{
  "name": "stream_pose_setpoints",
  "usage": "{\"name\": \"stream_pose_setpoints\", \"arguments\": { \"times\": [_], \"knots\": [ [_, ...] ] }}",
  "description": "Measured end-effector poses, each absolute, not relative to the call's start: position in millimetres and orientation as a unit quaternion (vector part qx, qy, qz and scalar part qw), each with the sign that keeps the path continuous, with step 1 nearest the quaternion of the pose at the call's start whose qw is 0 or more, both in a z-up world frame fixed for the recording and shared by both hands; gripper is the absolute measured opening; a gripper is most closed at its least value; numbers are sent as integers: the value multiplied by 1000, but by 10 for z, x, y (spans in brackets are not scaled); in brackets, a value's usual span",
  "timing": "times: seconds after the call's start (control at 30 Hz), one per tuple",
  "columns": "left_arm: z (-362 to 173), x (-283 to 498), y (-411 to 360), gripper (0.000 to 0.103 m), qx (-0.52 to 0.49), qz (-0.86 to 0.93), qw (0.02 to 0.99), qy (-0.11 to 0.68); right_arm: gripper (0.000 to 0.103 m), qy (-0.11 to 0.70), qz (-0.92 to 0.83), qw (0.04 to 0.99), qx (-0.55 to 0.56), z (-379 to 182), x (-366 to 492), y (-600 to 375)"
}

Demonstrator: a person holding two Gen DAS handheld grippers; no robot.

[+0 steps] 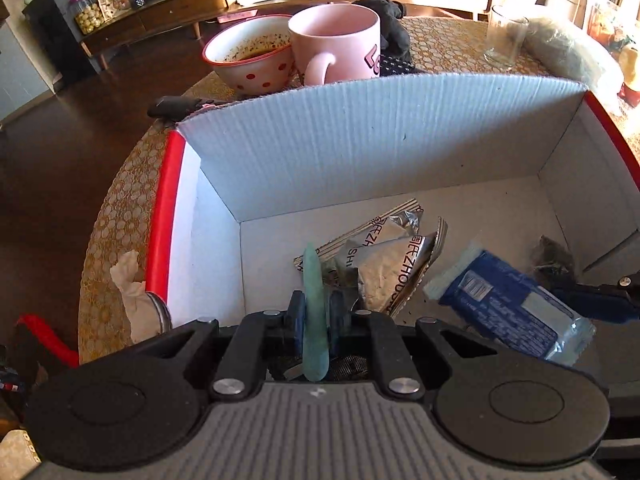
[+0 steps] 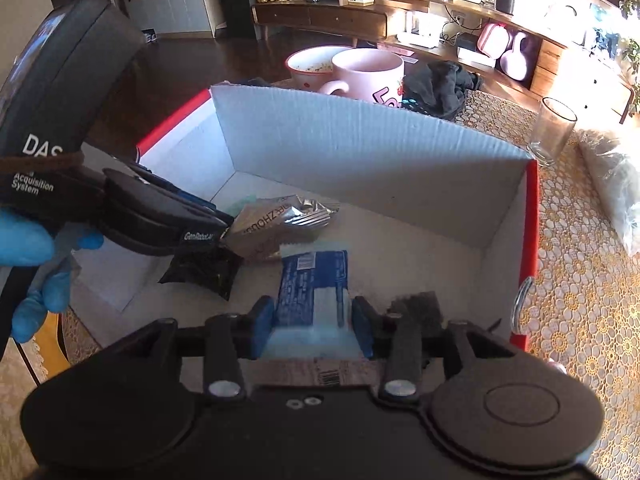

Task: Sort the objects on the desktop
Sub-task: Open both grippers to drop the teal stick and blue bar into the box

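A white cardboard box with a red rim stands on the table. My left gripper hangs over its floor, shut on a thin pale-green wrapper seen edge-on. Silver foil wrappers lie just beyond it. In the right wrist view, my right gripper is open, and a blue packet lies on the box floor between its blue pads. A blue-gloved hand holds the left gripper at the left of that view. A black wrapper lies under it.
Behind the box stand a pink mug and a red-dotted bowl, with a black cloth beside them. A glass and a plastic bag sit far right. A crumpled tissue lies left of the box.
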State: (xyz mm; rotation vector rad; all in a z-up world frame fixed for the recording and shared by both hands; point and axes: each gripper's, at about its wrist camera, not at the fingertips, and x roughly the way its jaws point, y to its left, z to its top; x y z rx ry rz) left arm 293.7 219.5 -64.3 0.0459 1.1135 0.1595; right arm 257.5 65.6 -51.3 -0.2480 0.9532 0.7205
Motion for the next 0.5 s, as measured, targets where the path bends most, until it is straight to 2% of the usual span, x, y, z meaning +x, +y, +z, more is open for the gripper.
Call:
{"name": "stream_pose_setpoints", "arguments": {
  "times": [0.03, 0.1, 0.5],
  "knots": [
    [-630, 2927, 2203, 11, 18, 77, 847, 526, 54, 447, 340, 820, -114, -504, 2569, 645],
    [-601, 2915, 2221, 12, 8, 79, 849, 522, 58, 444, 342, 821, -109, -474, 2551, 618],
    [-422, 2772, 2118, 12, 3, 78, 859, 506, 58, 426, 347, 828, -108, -250, 2380, 486]
  ]
}}
